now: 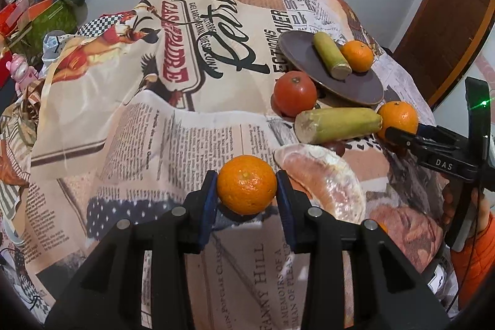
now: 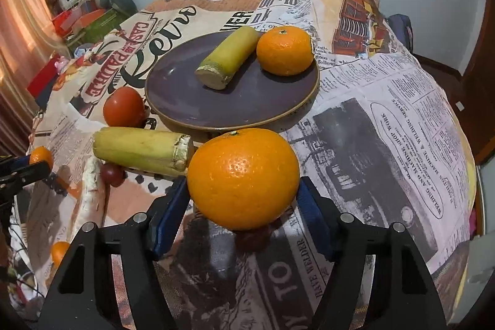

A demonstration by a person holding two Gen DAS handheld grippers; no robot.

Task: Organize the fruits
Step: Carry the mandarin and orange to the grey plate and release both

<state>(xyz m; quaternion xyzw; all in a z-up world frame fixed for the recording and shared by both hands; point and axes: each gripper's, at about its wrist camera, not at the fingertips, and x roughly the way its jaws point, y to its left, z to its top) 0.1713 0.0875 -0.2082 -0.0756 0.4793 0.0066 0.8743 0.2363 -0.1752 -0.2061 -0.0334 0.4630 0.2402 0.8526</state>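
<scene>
My left gripper (image 1: 247,190) is shut on a small orange (image 1: 247,188) above the printed cloth. My right gripper (image 2: 243,200) is shut on a bigger orange (image 2: 243,177) just in front of the purple plate (image 2: 247,101). The plate holds a green sugarcane piece (image 2: 227,57) and an orange (image 2: 284,50). A second sugarcane piece (image 2: 142,151), a tomato (image 2: 123,106) and a pomelo wedge (image 1: 321,178) lie on the cloth beside the plate. In the left wrist view the right gripper (image 1: 402,141) and its orange (image 1: 397,118) show at right.
A newspaper-print cloth (image 1: 173,132) covers the round table. A small dark red fruit (image 2: 112,173) lies by the pomelo wedge (image 2: 91,194). Another small orange (image 2: 59,251) sits at the near left. Clutter, boxes and a pink toy (image 1: 21,71) stand off the table's left side.
</scene>
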